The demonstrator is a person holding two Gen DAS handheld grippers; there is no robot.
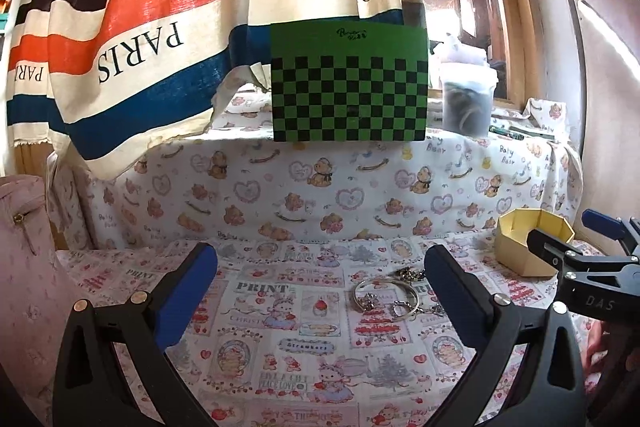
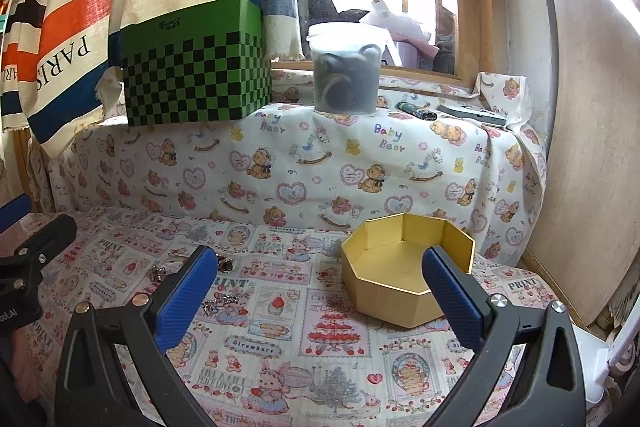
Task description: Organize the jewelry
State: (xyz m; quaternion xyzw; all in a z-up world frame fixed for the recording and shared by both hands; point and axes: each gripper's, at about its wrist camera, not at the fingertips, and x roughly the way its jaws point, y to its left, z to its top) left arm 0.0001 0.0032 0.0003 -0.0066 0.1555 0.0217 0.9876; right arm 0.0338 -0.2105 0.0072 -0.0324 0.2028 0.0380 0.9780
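Observation:
A silver bangle with charms (image 1: 384,293) lies on the printed cloth just left of my left gripper's right finger, with more small silver pieces (image 1: 408,273) behind it. My left gripper (image 1: 320,291) is open and empty above the cloth. An open gold octagonal box (image 2: 400,267) stands empty on the cloth; it also shows at the right of the left wrist view (image 1: 532,241). My right gripper (image 2: 320,291) is open and empty, its right finger in front of the box. Silver jewelry pieces (image 2: 224,301) lie beside its left finger.
A green checkered box (image 1: 348,83) and a lidded plastic tub (image 2: 346,67) stand on the raised ledge behind. A striped PARIS cloth (image 1: 140,47) hangs at the left. A pink bag (image 1: 24,267) sits at the far left. A lighter (image 2: 416,111) lies on the ledge.

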